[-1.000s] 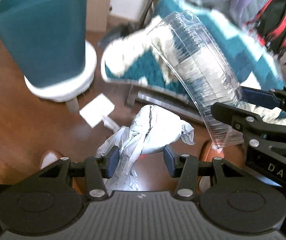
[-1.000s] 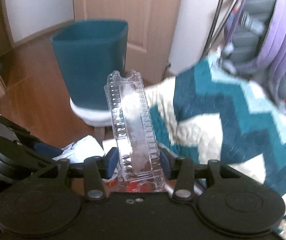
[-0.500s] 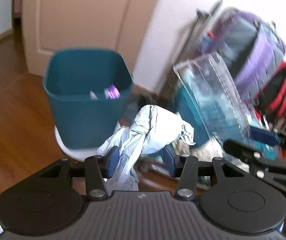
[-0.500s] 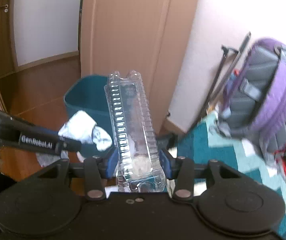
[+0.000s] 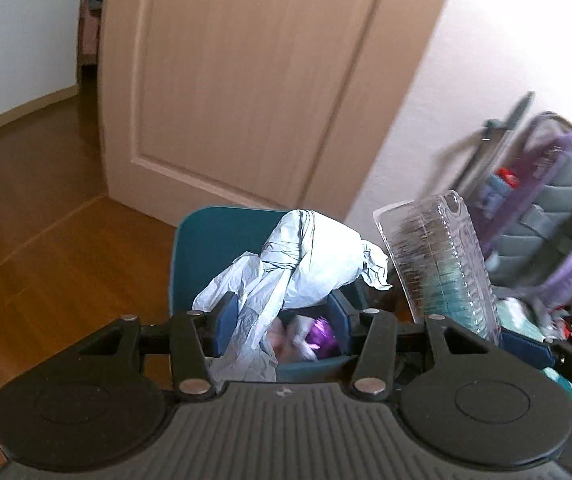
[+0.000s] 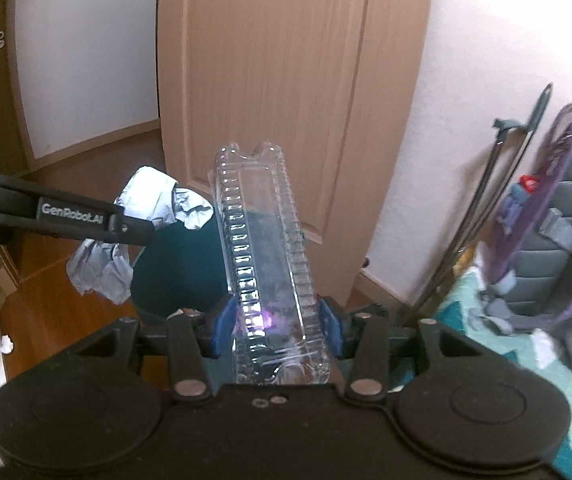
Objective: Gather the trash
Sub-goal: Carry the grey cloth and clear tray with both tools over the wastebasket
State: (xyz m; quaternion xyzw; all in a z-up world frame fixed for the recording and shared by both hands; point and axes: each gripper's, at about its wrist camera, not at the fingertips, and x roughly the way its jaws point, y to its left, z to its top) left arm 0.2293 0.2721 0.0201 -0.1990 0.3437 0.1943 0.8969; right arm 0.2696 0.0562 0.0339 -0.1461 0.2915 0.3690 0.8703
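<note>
Between the blue pads of the left gripper sits a crumpled wad of pale grey-white paper, pinched low down w/ its bulk bulging up and fwd past the fingertips and a loose tail hanging below the left pad. The right gripper is clamped on a clear ribbed plastic container, held edge-on and roughly upright, its scalloped top end pointing away from the camera; both pads press its sides.

Just beyond the paper, in the left wrist view, is the teal trash bin, its open mouth directly under and behind the wad. Inside it some purple wrapper and pale scraps show, though that part is blurred, so what they are exactly can't be told. In the right wrist view the bin reads as a dark teal mass behind the container and to its left, and the left gripper's black arm w/ white lettering crosses in from the left edge, paper sticking out above and below it. The container appears again at the right of the left wrist view, beside the paper but apart from it, near the bin's right side.

Further out: wood floor, a tan panelled door behind the bin, white wall to the right. A purple-and-grey backpack leans at the far right, w/ a teal-and-white zigzag blanket below it.
</note>
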